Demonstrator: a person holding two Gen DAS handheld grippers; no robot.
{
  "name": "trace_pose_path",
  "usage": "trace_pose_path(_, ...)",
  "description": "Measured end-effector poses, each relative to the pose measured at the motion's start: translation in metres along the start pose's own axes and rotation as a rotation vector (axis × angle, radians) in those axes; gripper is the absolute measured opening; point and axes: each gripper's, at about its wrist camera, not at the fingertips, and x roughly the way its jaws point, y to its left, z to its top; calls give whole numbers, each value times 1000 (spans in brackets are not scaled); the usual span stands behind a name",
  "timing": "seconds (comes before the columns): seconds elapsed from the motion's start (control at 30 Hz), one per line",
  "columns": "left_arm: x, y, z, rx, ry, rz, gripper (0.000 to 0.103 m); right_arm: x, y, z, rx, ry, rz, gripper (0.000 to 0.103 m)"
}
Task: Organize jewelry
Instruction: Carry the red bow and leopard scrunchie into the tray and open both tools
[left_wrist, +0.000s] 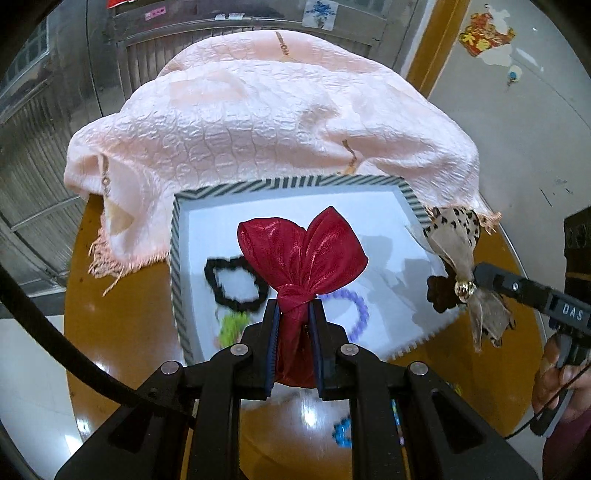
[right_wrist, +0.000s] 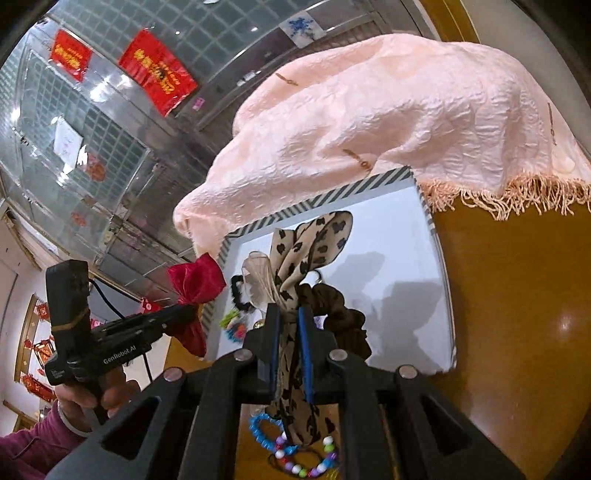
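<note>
My left gripper (left_wrist: 294, 314) is shut on a shiny red bow hair tie (left_wrist: 301, 251) and holds it above the white tray with a striped rim (left_wrist: 288, 182). My right gripper (right_wrist: 289, 314) is shut on a leopard-print bow scrunchie (right_wrist: 310, 240) over the same tray (right_wrist: 406, 229). In the left wrist view the right gripper (left_wrist: 476, 277) holds that scrunchie (left_wrist: 454, 236) at the tray's right rim. In the tray lie a black scrunchie (left_wrist: 236, 280), a purple bead bracelet (left_wrist: 356, 306) and a green piece (left_wrist: 231, 326).
A pink fringed scarf (left_wrist: 258, 110) drapes over a raised thing behind the tray. On the brown round table (right_wrist: 517, 295) in front of the tray lie a blue bracelet (right_wrist: 264, 430) and a multicoloured bead bracelet (right_wrist: 310, 465). Metal shutters stand behind.
</note>
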Motion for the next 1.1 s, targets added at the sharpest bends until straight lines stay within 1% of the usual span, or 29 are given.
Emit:
trace_pose_path(0.1,16,2,13,-7,10,11,0,10,-9,10,10,5,-3,10)
trace_pose_path(0.3,53,4,29,-23,51,35,0,31,-24,21,8,33,-46,10)
trace_pose_path(0.57,90,12,43,-44,94,46,0,60,-36,21,7,81,-88,9)
trace_pose_path(0.77,106,13,47,-47,116,45,0,81,-29,17,-42,130,-113,9)
trace_pose_path(0.93,111,13,46,-42,123,54,0,78,-29,19,-42,123,-130,10)
trace_pose_path(0.97,112,13,45,-47,128,50,1,76,-29,20,-38,119,-130,11)
trace_pose_path(1.0,113,13,46,-50,133,50,3,74,-30,19,-36,115,-131,14)
trace_pose_path(1.03,115,13,45,-52,136,45,9,72,-29,19,-37,110,-133,19)
trace_pose_path(1.07,116,13,45,-53,139,38,15,70,-28,18,-37,109,-135,21)
trace_pose_path(1.1,115,12,43,-53,141,31,16,69,-28,17,-38,110,-134,23)
